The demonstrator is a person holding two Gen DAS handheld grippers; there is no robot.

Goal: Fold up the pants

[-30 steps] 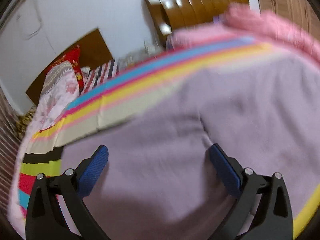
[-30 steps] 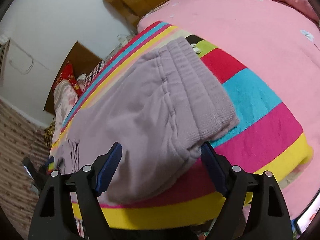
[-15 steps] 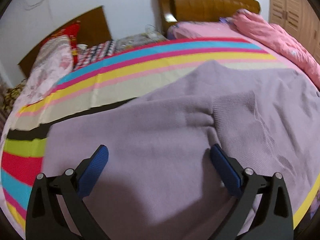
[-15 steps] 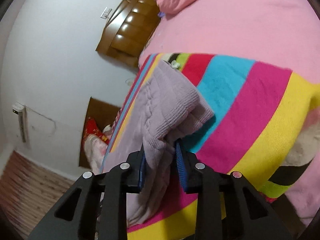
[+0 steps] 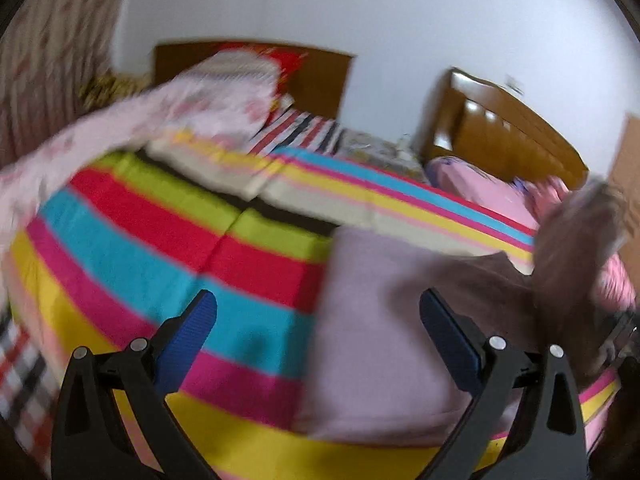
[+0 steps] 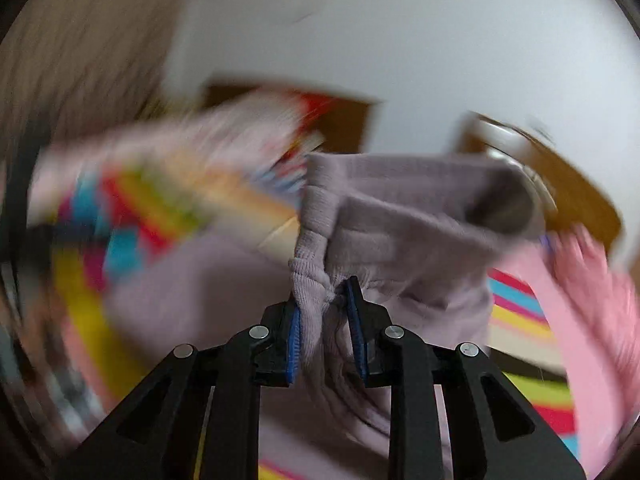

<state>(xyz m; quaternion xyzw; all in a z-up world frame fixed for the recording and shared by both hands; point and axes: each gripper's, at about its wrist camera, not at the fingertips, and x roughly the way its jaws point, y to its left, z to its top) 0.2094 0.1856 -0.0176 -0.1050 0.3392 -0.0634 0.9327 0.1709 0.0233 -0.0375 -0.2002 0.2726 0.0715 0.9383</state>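
Note:
Mauve knit pants [image 5: 380, 320] lie on a bed under a bright striped blanket [image 5: 168, 240]. My left gripper [image 5: 316, 320] hangs open above the pants' left edge, with nothing between its blue pads. In the right wrist view my right gripper [image 6: 324, 300] is still closing, its pads pressed on a bunched fold of the pants [image 6: 400, 216], which it holds lifted off the bed. That raised part of the pants [image 5: 568, 248] shows at the right of the left wrist view. Both views are blurred by motion.
A wooden headboard [image 5: 512, 136] stands at the back right by a white wall. Pink bedding [image 5: 500, 196] covers the bed's far side. A floral quilt [image 5: 132, 120] and a red pillow [image 5: 288, 60] lie at the back left.
My right gripper closed on the pants' folded end and lifted it, swinging across. My left gripper, still open, swept left from over the pants to their left edge.

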